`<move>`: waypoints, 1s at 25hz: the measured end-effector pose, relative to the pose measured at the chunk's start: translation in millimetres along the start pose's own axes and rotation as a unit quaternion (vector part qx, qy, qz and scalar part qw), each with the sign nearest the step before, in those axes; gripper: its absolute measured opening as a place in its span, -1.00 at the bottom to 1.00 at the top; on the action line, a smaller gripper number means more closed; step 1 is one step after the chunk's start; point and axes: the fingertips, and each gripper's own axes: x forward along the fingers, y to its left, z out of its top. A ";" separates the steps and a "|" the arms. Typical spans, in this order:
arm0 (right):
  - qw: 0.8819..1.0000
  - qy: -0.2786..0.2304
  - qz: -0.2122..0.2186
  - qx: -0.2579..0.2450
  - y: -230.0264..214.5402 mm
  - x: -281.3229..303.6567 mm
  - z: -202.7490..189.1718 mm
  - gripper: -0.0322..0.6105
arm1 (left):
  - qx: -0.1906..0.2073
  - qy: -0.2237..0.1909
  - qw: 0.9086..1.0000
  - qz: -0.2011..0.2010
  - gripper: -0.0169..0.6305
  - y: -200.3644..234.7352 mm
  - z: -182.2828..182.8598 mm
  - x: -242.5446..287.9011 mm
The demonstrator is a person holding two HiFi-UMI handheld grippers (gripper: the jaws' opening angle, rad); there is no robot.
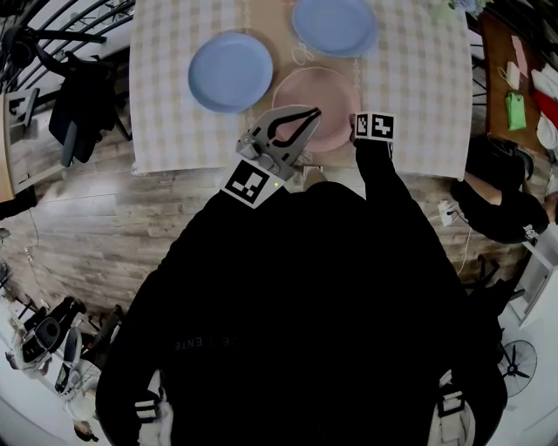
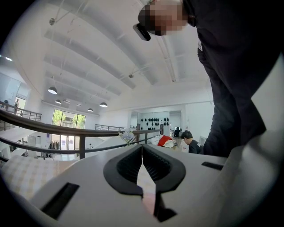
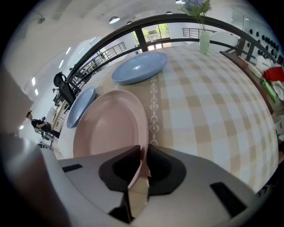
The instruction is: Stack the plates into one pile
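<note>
A pink plate (image 1: 321, 97) lies at the near edge of the checked table (image 1: 418, 87). Two blue plates rest behind it, one to the left (image 1: 230, 71) and one at the far middle (image 1: 335, 24). My right gripper (image 1: 363, 131) sits at the pink plate's near right rim; in the right gripper view its jaws (image 3: 143, 153) are shut on the rim of the pink plate (image 3: 111, 128). My left gripper (image 1: 312, 111) hovers over the pink plate's near left edge, shut and empty. In the left gripper view it (image 2: 142, 148) points up at the ceiling.
A green vase with flowers (image 3: 204, 40) stands at the table's far right corner. A side table with red and green items (image 1: 514, 96) is on the right, with a seated person (image 1: 497, 192) beside it. A chair draped in dark cloth (image 1: 78, 104) stands left of the table.
</note>
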 end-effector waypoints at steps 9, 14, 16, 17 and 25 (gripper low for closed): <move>0.995 -0.028 0.048 0.086 4.0 -8.4 9.1 -0.83 | 0.005 0.001 1.000 0.002 -0.88 -1.8 1.1 -1.8; 0.991 -0.034 0.066 0.109 7.6 -12.0 10.5 -0.84 | 0.001 0.001 1.000 0.001 -0.88 -3.6 0.6 -2.4; 0.989 -0.035 0.073 0.122 8.9 -12.7 9.7 -0.84 | 0.005 0.001 1.000 0.000 -0.88 -4.8 1.2 -3.0; 0.988 -0.036 0.076 0.127 9.0 -13.4 9.4 -0.84 | 0.006 0.000 1.000 0.000 -0.88 -5.5 1.9 -3.4; 0.985 -0.037 0.083 0.147 0.9 -22.0 6.4 -0.84 | 0.010 -0.004 1.000 0.000 -0.88 -7.3 5.3 -7.2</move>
